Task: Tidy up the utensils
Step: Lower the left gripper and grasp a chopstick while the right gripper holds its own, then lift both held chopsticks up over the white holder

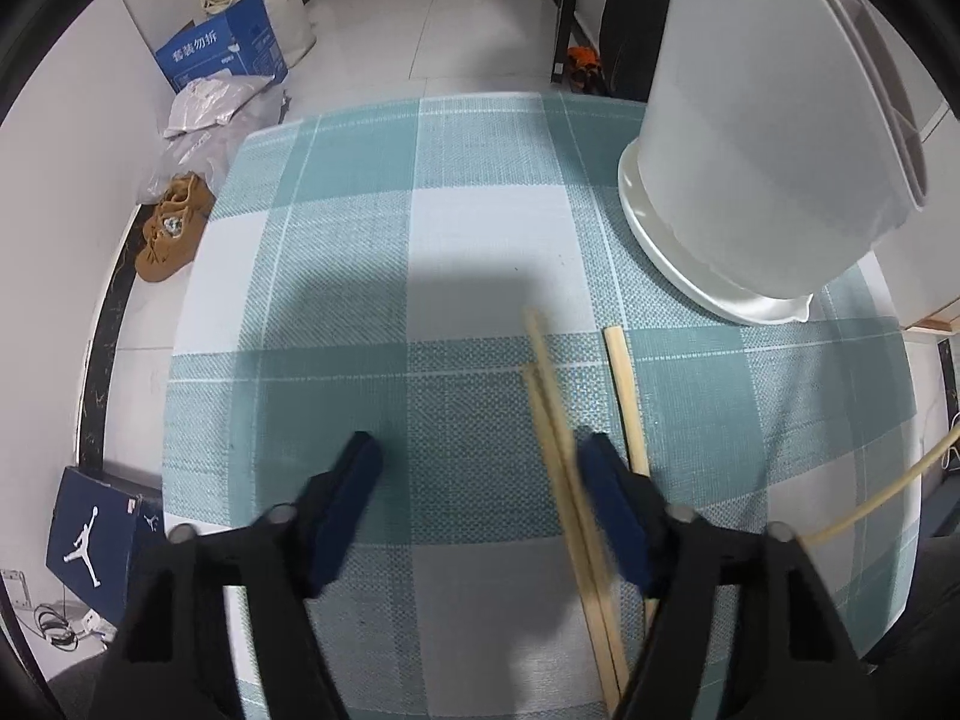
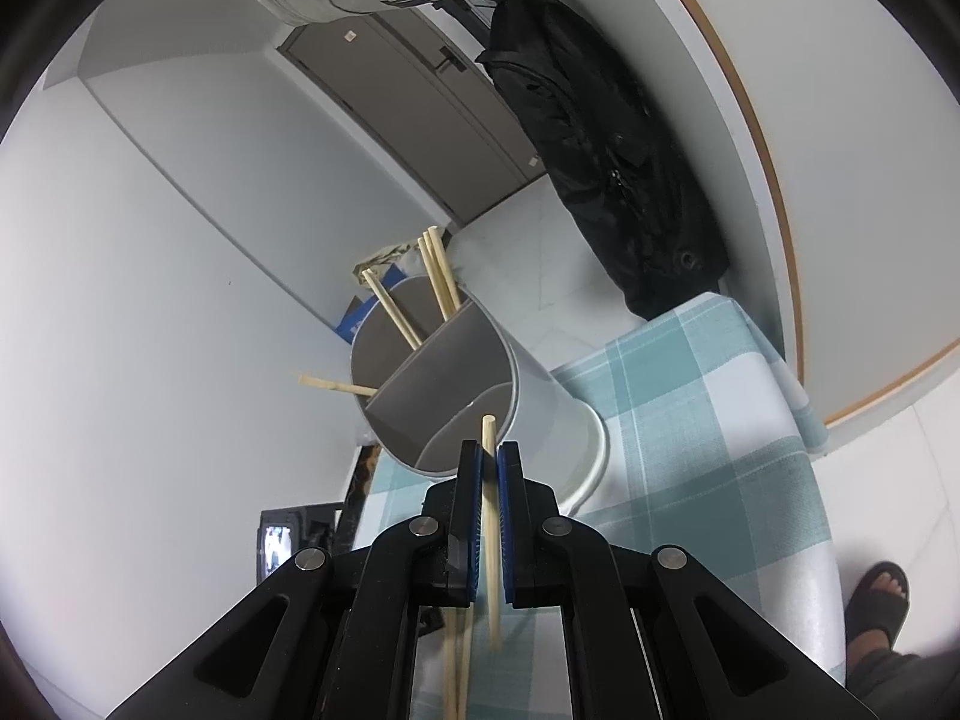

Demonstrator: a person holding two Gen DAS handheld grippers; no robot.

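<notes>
Your right tool [image 2: 491,459] is clenched on one chopstick [image 2: 490,516], just short of the holder [image 2: 540,414]. Your left tool [image 1: 480,480] stands released over two chopsticks [image 1: 561,456] beside its right finger on the surface [image 1: 360,240]. They are light, stiff, and slippery: grip mid-shaft.

Home interior — checked tablecloth [image 1: 480,240], shoes [image 1: 171,228] on tiled floor, jacket [image 2: 600,138] beside door [image 2: 420,120].

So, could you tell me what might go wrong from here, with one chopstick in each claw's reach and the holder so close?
1. The right claw pinches a single chopstick near its top end; it could pivot and miss the holder's near compartment.
2. The left claw is open, with two chopsticks against one finger; closing might catch only one or roll them away.
3. A third chopstick lies outside that claw and could get left behind.
</notes>
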